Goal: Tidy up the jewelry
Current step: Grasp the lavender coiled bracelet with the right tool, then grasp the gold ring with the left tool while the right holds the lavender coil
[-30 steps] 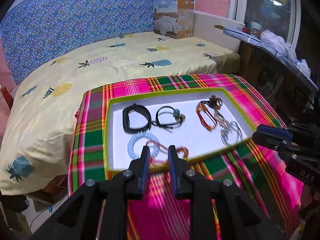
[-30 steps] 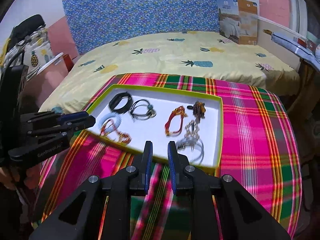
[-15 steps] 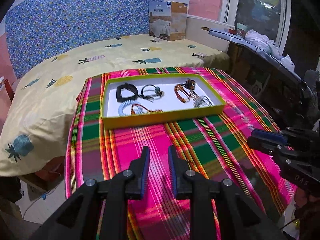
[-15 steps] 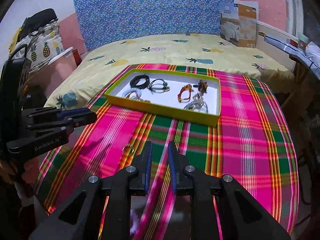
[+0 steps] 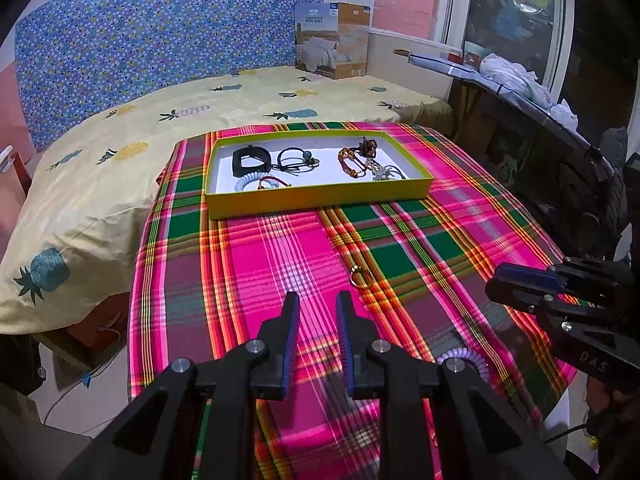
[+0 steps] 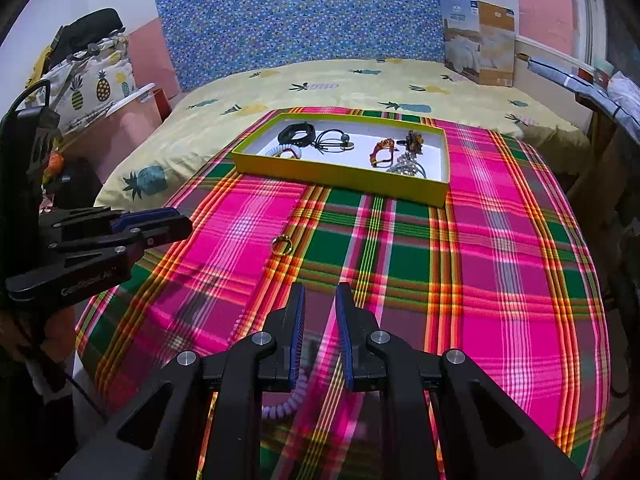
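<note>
- Left gripper (image 5: 317, 312): level above the plaid cloth (image 5: 256, 264), jaws parted, nothing held.
- Right gripper (image 6: 320, 304): same pose, jaws parted, empty.
- Gold ring (image 6: 282, 245): flat on the cloth, ahead of both grippers.
- Yellow tray (image 5: 320, 196): long axis left-right, at the far end of the cloth, holding bracelets.
- Lilac coil band (image 6: 288, 400): under the right gripper.

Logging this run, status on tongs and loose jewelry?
Left tongs and right tongs open, empty. Gold ring and lilac coil hair tie loose on plaid cloth, outside tray. Nothing blocking ring.
</note>
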Demonstrator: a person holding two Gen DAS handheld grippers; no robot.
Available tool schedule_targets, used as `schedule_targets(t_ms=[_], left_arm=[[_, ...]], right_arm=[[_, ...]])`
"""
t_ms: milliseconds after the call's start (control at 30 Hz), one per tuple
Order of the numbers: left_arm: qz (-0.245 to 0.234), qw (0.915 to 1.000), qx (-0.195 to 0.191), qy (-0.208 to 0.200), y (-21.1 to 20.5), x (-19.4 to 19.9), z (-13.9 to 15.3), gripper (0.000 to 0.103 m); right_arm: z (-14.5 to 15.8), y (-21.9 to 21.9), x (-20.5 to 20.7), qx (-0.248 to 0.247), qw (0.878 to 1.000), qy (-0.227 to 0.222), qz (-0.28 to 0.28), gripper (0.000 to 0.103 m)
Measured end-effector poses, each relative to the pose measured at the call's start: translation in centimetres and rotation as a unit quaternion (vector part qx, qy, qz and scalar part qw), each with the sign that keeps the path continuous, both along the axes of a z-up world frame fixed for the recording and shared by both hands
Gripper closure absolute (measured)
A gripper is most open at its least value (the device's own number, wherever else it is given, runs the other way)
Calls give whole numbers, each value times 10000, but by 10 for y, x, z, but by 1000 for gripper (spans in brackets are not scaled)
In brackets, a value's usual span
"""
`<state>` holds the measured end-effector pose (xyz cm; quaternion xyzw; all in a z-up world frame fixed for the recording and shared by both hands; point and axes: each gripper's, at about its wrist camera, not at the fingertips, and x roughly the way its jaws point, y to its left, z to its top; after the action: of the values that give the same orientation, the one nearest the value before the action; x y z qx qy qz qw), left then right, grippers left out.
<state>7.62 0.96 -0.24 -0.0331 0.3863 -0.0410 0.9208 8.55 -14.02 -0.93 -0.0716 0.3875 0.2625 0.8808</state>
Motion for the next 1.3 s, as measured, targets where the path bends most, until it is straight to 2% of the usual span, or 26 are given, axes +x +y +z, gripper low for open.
schedule_targets(t_ms=[333,867,1067,1300], left_arm=[[45,10000,-42,52,2,-5,-4,84],[18,9998,-95,165,2,-1,-12,84],[-34,9997,-92,211,-3,7,-16,84],[-98,9995,-144,282,-8,24,-23,84]], right_arm=[[-11,0,-8,-12,9999,140,84,87],[-51,6,-22,-337,9965,665,370,87],[-52,7,-26,-409,9968,550,422,87],[-51,2,-25,-445,9977,408,292,93]])
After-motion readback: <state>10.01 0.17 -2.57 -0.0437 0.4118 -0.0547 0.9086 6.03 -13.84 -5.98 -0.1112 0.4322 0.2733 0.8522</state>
